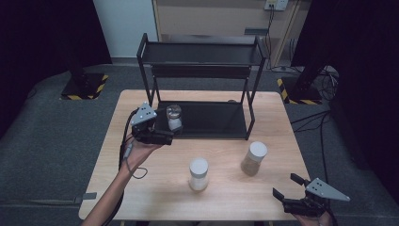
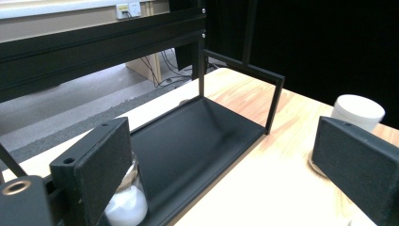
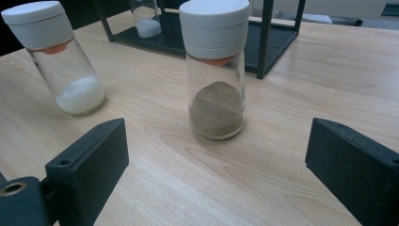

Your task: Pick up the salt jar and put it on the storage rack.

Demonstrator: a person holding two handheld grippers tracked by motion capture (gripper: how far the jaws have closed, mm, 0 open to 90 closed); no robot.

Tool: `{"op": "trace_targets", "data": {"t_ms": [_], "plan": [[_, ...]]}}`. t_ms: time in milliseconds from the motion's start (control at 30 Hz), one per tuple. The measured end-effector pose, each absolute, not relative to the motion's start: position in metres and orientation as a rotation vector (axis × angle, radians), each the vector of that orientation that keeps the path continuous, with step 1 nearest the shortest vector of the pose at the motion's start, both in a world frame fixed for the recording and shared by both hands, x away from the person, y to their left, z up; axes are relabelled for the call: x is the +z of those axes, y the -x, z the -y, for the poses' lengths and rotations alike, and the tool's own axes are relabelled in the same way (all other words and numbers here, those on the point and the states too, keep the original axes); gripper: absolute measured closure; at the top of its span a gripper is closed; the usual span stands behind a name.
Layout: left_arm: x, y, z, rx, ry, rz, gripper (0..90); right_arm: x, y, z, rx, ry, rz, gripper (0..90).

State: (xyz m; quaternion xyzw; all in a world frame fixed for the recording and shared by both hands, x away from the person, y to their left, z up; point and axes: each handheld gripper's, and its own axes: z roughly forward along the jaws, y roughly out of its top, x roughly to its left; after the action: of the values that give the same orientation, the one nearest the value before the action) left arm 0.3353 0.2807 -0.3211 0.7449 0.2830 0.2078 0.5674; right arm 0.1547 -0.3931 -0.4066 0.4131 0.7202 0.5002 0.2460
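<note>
A small glass jar of white powder (image 1: 174, 118) stands at the left end of the black rack's lower shelf (image 1: 211, 120). My left gripper (image 1: 168, 132) hovers just in front of that jar, jaws wide and holding nothing. In the left gripper view the same jar (image 2: 126, 205) peeks out behind the left jaw, outside the open gripper (image 2: 221, 141). Two white-lidded jars stand on the table, one with white powder (image 1: 199, 174) and one with brown powder (image 1: 254, 158). My right gripper (image 1: 285, 185) is open near the front right corner and faces the brown jar (image 3: 216, 94).
The two-tier black rack (image 1: 202, 52) takes up the back half of the wooden table (image 1: 155, 188). Its upright posts (image 2: 275, 103) frame the shelf's ends. The white-powder jar (image 3: 66, 70) stands to the left in the right gripper view. Grey floor surrounds the table.
</note>
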Motion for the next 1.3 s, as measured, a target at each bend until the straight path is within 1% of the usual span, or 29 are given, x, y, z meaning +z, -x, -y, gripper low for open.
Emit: {"op": "trace_targets", "data": {"t_ms": [333,500,767,933,1300], "plan": [[-0.335,-0.311,-0.299,0.456,-1.699,-0.671,4.3,-0.407,-0.155,0.393,1.366,-1.125,-1.964,6.6],[-0.342,-0.299,-0.309,0.456,-1.707,-0.674,4.3,-0.407,-0.155,0.393,1.365,-1.124,-1.965,6.6],[-0.357,-0.280,-0.319,0.471,-1.706,-0.682,4.4,-0.407,-0.156,0.393,1.364,-1.121,-1.966,6.6],[-0.364,-0.265,-0.321,0.508,-1.713,-0.690,4.4,-0.407,-0.156,0.392,1.368,-1.125,-1.965,6.7],[-0.390,-0.247,-0.333,0.516,-1.699,-0.735,4.3,-0.407,-0.157,0.392,1.362,-1.126,-1.970,6.6]]}}
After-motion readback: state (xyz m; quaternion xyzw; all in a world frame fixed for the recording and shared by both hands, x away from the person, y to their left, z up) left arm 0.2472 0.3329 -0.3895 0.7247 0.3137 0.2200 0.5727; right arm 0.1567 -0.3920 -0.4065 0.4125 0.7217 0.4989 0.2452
